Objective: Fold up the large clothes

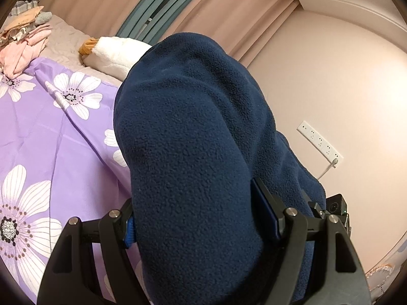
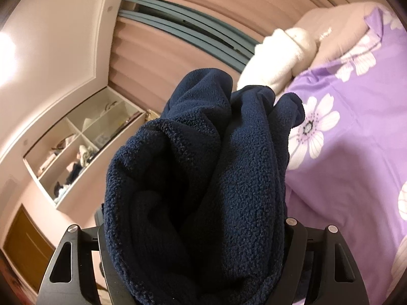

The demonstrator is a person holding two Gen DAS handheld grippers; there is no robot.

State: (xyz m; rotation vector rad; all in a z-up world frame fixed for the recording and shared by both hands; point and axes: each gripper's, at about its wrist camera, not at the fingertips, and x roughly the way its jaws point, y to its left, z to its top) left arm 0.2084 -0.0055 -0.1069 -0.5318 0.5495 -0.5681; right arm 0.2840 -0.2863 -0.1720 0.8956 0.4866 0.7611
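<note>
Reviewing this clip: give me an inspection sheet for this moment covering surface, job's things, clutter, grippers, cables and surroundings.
Surface: bed with a purple floral sheet, a beige quilt beyond it.
Job's things: navy fleece garment, bunched and lifted off the sheet, filling the middle of both views.
Clutter: pile of pink and patterned clothes at the far corner; white plush item behind the fleece.
Grippers: left gripper shut on the fleece; right gripper shut on a thick bundle of it.
Cables: white cord plugged into the wall power strip.
Surroundings: pink curtain, pink wall, recessed shelf niche with small items.
</note>
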